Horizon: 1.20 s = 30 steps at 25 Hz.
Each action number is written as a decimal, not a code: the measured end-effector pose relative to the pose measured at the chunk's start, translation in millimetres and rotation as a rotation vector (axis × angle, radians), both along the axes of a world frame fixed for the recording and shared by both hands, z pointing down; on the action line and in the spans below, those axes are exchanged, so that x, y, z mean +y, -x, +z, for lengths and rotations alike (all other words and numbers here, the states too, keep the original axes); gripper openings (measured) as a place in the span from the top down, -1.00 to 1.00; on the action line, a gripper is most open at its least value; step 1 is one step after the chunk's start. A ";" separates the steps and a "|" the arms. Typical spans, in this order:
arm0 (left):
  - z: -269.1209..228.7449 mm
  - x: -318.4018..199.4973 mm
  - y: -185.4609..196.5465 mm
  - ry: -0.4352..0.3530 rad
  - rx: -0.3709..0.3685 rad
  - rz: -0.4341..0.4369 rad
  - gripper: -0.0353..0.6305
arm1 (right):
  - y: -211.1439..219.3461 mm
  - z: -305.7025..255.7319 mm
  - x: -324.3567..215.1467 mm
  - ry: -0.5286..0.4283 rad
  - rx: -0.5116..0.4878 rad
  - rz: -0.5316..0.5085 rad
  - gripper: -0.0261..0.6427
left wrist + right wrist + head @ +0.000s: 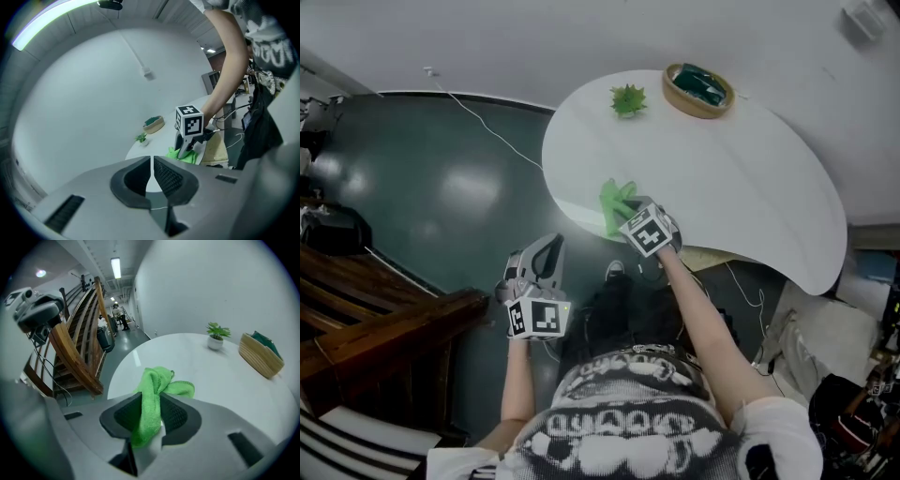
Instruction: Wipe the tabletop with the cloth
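Cloth (161, 380) pinched between right tongs (151, 398) at tabletop (206, 376) edge (left tongs (152, 163) clenched, empty)

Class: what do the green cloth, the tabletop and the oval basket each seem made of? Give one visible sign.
The cloth looks like soft microfibre or terry: fuzzy nap, limp folds. The tabletop looks like smooth, hard white laminate or painted board: faint sheen. The basket is perhaps light wood or woven fibre: tan, ribbed wall.

Glossy dark floor (422, 178), white wall (581, 37), wooden staircase (394, 326) at left.
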<state>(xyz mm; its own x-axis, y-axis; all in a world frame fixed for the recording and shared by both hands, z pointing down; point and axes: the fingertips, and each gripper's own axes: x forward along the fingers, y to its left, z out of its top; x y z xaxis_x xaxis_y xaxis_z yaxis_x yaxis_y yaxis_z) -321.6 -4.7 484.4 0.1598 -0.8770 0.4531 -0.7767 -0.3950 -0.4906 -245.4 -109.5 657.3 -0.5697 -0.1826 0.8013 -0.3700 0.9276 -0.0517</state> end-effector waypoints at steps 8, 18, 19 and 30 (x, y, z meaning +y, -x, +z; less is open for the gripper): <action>-7.4 -40.5 -89.6 -0.016 -0.017 0.150 0.84 | -114.3 0.0 -28.2 -0.009 -0.010 0.148 0.57; -23.3 -82.7 -246.7 -0.040 -0.002 0.273 0.84 | -316.8 -0.5 -52.2 -0.017 0.015 0.336 0.57; -25.0 -86.1 -262.5 -0.044 0.004 0.279 0.84 | -338.4 -0.8 -54.0 -0.019 0.014 0.357 0.57; -31.6 -102.3 -422.3 -0.076 0.021 0.391 0.84 | -573.4 3.7 -53.3 -0.051 0.073 0.570 0.57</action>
<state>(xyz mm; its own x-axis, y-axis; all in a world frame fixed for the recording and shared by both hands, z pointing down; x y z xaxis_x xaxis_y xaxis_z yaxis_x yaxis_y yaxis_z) 100.7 -107.0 452.8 0.4971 -0.7790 0.3822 -0.5851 -0.6262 -0.5154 328.0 -162.8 661.0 -0.3134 -0.4837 0.8172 -0.8131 0.5813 0.0323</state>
